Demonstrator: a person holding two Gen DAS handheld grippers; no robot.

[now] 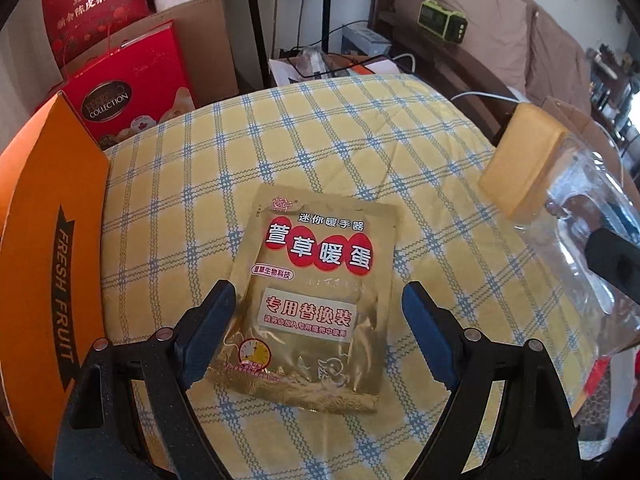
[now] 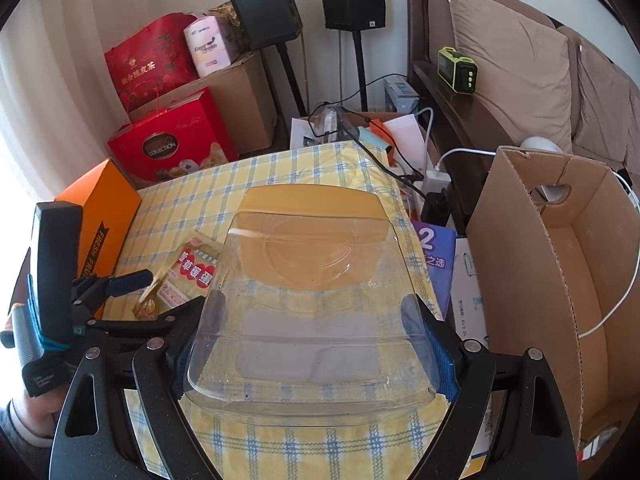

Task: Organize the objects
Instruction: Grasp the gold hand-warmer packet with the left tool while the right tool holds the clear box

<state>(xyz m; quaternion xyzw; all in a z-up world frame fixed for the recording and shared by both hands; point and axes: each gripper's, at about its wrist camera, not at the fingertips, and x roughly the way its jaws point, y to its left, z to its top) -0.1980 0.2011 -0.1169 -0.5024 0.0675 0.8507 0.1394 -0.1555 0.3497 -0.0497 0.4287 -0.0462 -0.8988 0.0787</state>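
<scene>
Gold sachet (image 1: 308, 300) — flat on checked cloth (image 1: 360, 152), red-and-white labels.

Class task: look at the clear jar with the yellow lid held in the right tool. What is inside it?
The clear jar looks empty: only the checked cloth shows through its walls. The yellow lid hides nothing visible inside.

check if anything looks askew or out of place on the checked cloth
Only the clear jar with a yellow lid looks odd: it is tipped on its side in the right hand-held gripper. The gold hand-warmer packet lies flat, slightly skewed.
</scene>
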